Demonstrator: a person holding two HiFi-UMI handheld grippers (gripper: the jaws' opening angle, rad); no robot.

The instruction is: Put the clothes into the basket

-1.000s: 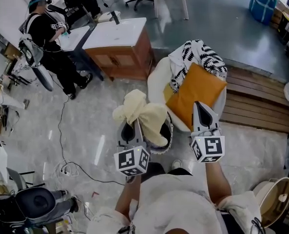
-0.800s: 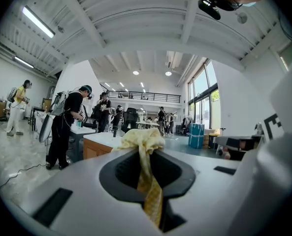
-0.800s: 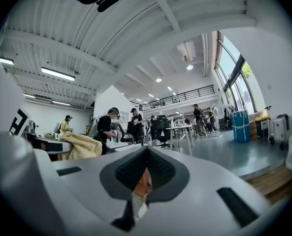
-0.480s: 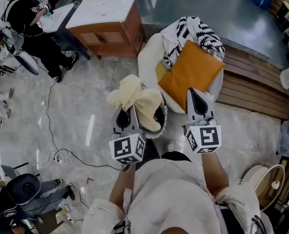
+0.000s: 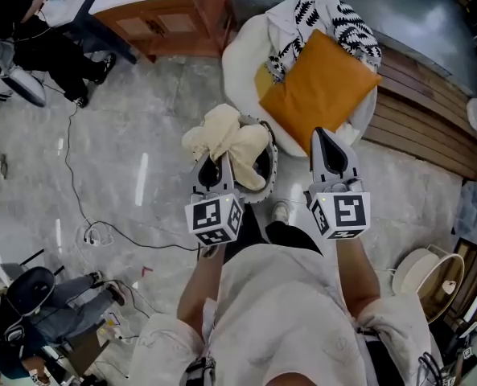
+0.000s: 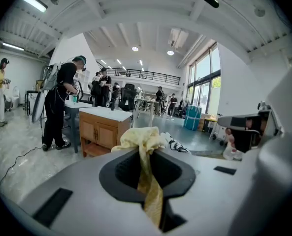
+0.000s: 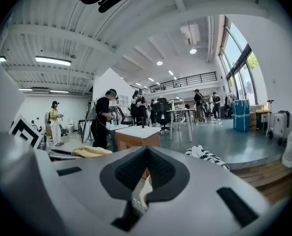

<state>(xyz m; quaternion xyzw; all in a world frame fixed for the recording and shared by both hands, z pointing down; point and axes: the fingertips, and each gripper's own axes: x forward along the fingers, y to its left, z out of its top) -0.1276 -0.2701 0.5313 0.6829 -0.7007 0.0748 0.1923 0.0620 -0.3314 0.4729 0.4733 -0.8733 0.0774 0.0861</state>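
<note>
My left gripper (image 5: 213, 161) is shut on a pale yellow garment (image 5: 226, 139), which bunches beyond its tips above the round woven basket (image 5: 269, 167) on the floor. In the left gripper view a strip of the garment (image 6: 145, 146) runs down between the jaws of that gripper (image 6: 150, 193). My right gripper (image 5: 324, 141) hangs to the right of the basket, over the edge of an orange cushion (image 5: 318, 91). In its own view the right gripper (image 7: 140, 191) has its jaws almost together with nothing between them.
A white round chair (image 5: 236, 63) behind the basket carries the orange cushion and a black-and-white patterned cloth (image 5: 322, 14). A wooden cabinet (image 5: 170, 18) stands at the back left and a wooden platform (image 5: 431, 127) at the right. A cable (image 5: 109, 227) lies on the floor, and people stand at the far left.
Both grippers have sunk, the left one carrying the yellow garment down closer to the basket's mouth. The head view has tilted further down.
</note>
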